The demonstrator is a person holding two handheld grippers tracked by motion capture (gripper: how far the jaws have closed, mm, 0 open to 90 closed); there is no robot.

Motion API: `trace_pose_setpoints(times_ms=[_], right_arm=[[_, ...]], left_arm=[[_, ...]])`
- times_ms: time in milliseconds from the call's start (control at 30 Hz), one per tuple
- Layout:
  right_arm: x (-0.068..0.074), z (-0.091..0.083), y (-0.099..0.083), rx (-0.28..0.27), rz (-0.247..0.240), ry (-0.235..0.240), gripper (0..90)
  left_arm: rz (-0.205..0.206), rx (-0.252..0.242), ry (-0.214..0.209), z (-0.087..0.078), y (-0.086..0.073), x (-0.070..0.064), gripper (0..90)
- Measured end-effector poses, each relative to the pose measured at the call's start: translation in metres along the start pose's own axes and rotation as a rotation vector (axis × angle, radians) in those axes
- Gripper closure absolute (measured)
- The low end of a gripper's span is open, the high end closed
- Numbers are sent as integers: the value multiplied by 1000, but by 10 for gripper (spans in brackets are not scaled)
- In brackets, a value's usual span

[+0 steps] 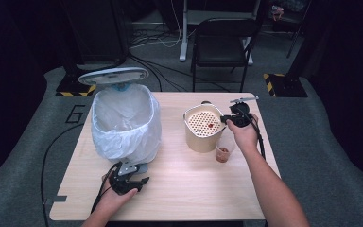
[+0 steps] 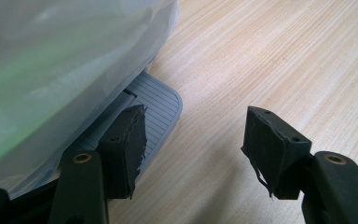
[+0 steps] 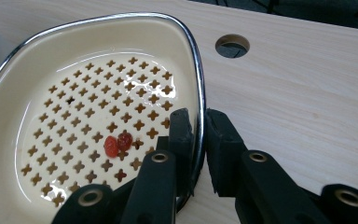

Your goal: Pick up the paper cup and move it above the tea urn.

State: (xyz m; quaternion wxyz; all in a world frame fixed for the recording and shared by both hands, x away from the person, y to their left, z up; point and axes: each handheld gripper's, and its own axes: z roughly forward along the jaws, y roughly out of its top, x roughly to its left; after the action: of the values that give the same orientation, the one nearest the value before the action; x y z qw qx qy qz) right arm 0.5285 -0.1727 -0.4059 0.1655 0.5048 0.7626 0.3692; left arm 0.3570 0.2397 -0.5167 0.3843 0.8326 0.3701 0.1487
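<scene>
Near the table's right edge, the right gripper is pinching the strainer basket's rim, two red bits remaining inside; the left gripper, gaping and empty, is pressing the bin pedal.

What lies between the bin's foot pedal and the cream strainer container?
Only bare wooden table: in the high view, nothing sits between the grey ribbed foot pedal of the white-bagged bin and the cream perforated strainer container.
</scene>
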Motion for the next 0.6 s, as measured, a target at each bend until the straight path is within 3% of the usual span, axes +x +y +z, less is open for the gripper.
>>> trace_pose_setpoints(times_ms=[200, 600], right_arm=[[11, -1, -2, 4, -13, 47, 826], [33, -8, -7, 7, -87, 137, 837]], left_arm=[[4, -6, 5, 1, 0, 0, 389], [2, -9, 8, 1, 0, 0, 389]])
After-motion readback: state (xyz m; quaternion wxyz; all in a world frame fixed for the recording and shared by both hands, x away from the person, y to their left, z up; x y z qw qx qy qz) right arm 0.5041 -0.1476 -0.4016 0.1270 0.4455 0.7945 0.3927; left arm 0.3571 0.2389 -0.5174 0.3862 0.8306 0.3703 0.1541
